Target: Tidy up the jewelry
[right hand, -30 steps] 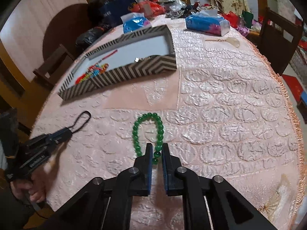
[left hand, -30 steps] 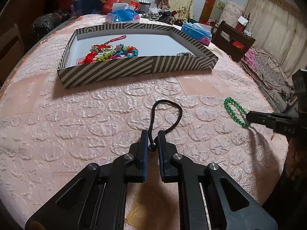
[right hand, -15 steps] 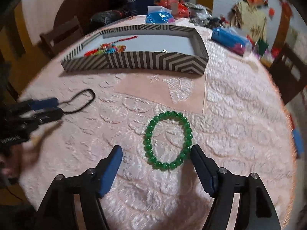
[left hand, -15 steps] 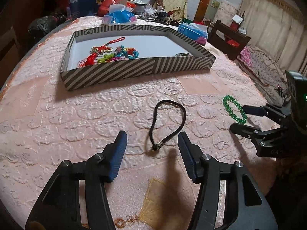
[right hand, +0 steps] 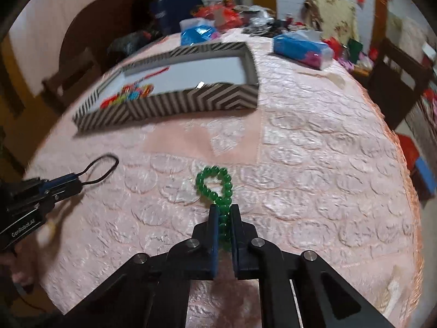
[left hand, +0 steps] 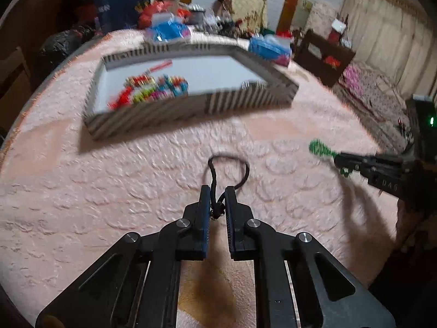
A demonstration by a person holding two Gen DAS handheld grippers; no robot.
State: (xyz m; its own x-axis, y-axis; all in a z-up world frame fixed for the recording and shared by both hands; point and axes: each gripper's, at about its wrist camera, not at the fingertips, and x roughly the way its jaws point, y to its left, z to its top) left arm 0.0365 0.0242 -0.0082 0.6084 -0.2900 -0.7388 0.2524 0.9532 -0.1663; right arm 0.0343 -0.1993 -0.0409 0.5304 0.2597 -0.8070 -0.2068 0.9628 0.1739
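In the striped tray point(right hand: 191, 101) at the table's far side, colourful jewelry point(right hand: 128, 97) already lies; two pieces are left outside it. Left gripper point(left hand: 217, 191) is clamped on the black cord bracelet point(left hand: 243, 175), loop trailing over the pink cloth point(left hand: 109, 191). Right gripper point(right hand: 224, 210) is pinched on the green bead bracelet point(right hand: 215, 181). Both look near-closed; neither piece is in the tray yet.

We saw a black cord bracelet point(left hand: 228, 169) pinched at its clasp end, its loop reaching forward over the pink surface point(left hand: 136, 191). A green bead bracelet point(right hand: 217, 188) was squeezed into a narrow loop. Beyond them lay a striped tray point(right hand: 169, 104), white inside, with bright, blurred jewelry point(left hand: 153, 91) heaped at its left end.
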